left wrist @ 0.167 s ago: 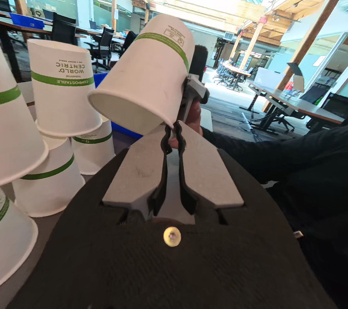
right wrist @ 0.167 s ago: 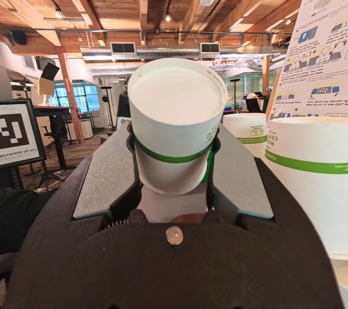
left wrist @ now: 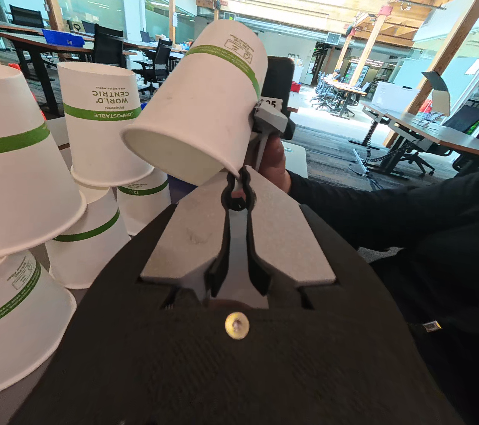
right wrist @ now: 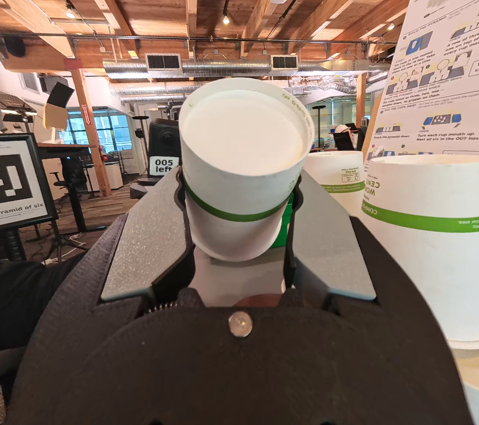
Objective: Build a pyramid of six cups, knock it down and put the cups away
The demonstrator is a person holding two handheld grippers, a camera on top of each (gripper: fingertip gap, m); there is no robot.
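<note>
A white paper cup with a green band (left wrist: 197, 106) hangs tilted in the air, mouth toward the left wrist view. My right gripper (right wrist: 238, 181) is shut around its body, base toward me; one of its fingers (left wrist: 269, 118) shows against the cup's side. My left gripper (left wrist: 237, 179) is shut, its tips pinching the cup's lower rim. To the left stand upside-down cups: a bottom row (left wrist: 85, 244) and two on top of it (left wrist: 103, 122). Two of these also show in the right wrist view (right wrist: 425, 231).
An instruction board (right wrist: 440, 62) stands at the right behind the cups. A framed marker sign (right wrist: 20, 179) stands at the left. A person's dark sleeve (left wrist: 375, 218) reaches in from the right. Office desks and chairs (left wrist: 414, 132) lie beyond the table. Left tips to right tips: about 6 cm.
</note>
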